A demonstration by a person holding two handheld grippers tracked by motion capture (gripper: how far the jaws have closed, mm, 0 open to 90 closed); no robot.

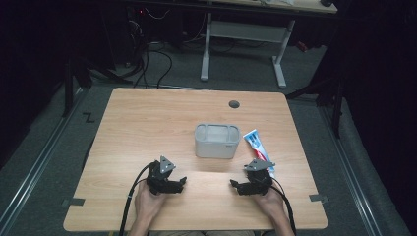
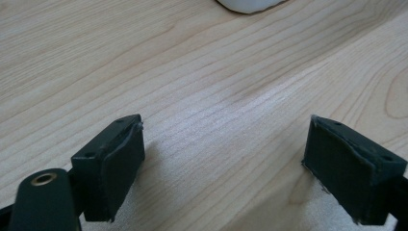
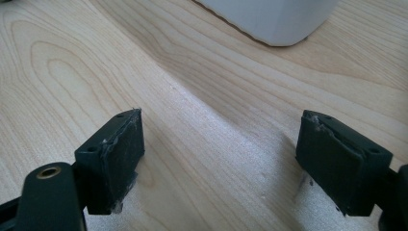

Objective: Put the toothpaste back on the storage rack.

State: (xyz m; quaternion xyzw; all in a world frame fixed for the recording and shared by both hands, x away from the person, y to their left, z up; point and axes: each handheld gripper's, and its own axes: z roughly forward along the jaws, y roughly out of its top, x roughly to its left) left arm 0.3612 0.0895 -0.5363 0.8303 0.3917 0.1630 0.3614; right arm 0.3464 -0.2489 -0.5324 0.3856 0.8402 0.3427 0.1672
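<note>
A grey-white rectangular bin (image 1: 217,140) stands near the middle of the wooden table (image 1: 147,123). A toothpaste tube (image 1: 259,148) lies just right of it. My left gripper (image 1: 182,183) rests low over the table at the front left, held in a hand, pointing toward the centre. In the left gripper view its jaws (image 2: 223,163) stand wide apart over bare wood, with the bin's corner (image 2: 248,5) at the top edge. My right gripper (image 1: 234,185) sits at the front right, just in front of the tube's near end. Its jaws (image 3: 219,161) are open and empty, the bin (image 3: 274,19) ahead of them.
A round cable hole (image 1: 234,104) lies near the table's far edge. Beyond the table stand a white desk frame (image 1: 243,39) and loose cables on grey floor. Black cables trail from both grippers off the front edge.
</note>
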